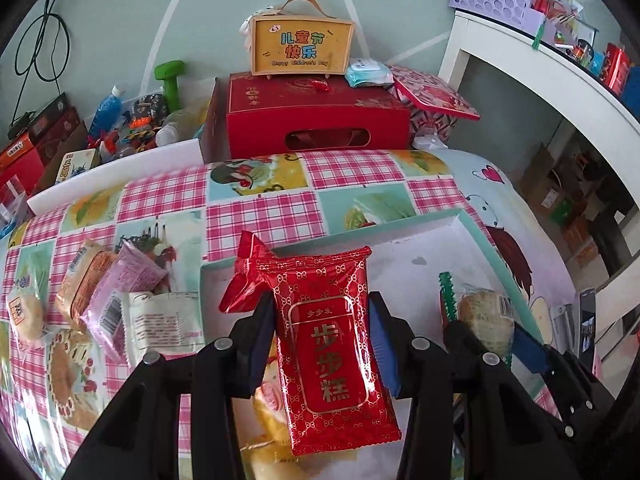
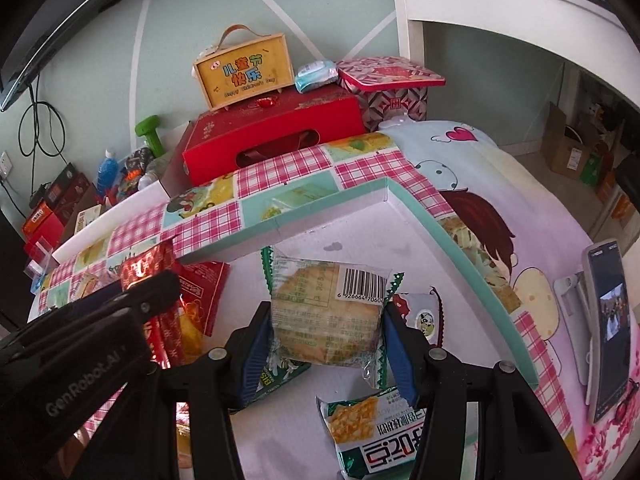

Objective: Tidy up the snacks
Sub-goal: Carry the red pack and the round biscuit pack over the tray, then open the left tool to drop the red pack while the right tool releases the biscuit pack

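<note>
Holding: two snack packets, one in each claw, both over a shallow box with a teal rim point(image 2: 404, 196) and white floor
Left claw point(image 1: 322, 344): clenched on a red foil cake packet point(image 1: 328, 344) with gold lettering, blue pads pressing both long edges, packet standing lengthwise between them
Right claw point(image 2: 326, 344): grasping a clear-wrapped round biscuit point(image 2: 326, 316), barcode facing up, green zigzag seams at both ends
Position of red packet: above the left part of the box, near its far wall; whether touching the floor, cannot tell
Position of biscuit: above the middle of the box, seemingly lifted clear of the packets below
Already in box: a green and white cracker pack point(image 2: 368, 432) near the front, a small cartoon-printed sachet point(image 2: 424, 316) just beside the right claw, a green-edged pack partly hidden under the biscuit, and red wrappers under the left claw
Left outside: a loose cluster on the pink checked counter point(image 1: 256, 216) to the left of the box, including a pink wrapper point(image 1: 120, 292), an orange pack point(image 1: 84, 276), a white pack point(image 1: 164, 320) and a round biscuit point(image 1: 26, 312)
Progress: judged roughly midway; several snacks boxed, two in hand awaiting release, at least four waiting on the counter
Background: red gift box point(image 1: 316, 120) with a yellow handled case on top, beyond the counter
Right edge: a phone point(image 2: 608, 320) propped upright on a stand
</note>
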Tool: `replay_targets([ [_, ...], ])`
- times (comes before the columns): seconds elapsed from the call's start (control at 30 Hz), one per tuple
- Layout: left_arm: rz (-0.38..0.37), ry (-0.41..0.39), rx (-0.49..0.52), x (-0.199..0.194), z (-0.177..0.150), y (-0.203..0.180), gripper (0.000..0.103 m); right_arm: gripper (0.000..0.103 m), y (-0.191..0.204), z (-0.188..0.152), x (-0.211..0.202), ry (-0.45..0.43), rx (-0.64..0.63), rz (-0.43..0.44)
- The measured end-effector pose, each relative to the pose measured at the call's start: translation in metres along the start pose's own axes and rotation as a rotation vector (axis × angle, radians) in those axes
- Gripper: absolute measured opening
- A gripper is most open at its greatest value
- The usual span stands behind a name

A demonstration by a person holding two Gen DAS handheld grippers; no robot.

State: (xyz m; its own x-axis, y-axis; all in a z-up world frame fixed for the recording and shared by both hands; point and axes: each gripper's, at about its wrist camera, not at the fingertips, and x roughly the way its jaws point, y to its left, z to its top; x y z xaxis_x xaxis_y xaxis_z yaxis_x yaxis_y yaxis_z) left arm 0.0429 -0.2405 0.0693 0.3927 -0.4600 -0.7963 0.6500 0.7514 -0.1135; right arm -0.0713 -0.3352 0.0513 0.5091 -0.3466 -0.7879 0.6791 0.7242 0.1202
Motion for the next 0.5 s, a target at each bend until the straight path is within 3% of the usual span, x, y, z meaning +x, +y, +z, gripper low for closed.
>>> replay_targets([
  [0.5,-0.006,-0.030,0.001,0.020,0.004,-0.011,0.047,0.057,-0.001,0.003,0.008,0.011,0.001,-0.009],
])
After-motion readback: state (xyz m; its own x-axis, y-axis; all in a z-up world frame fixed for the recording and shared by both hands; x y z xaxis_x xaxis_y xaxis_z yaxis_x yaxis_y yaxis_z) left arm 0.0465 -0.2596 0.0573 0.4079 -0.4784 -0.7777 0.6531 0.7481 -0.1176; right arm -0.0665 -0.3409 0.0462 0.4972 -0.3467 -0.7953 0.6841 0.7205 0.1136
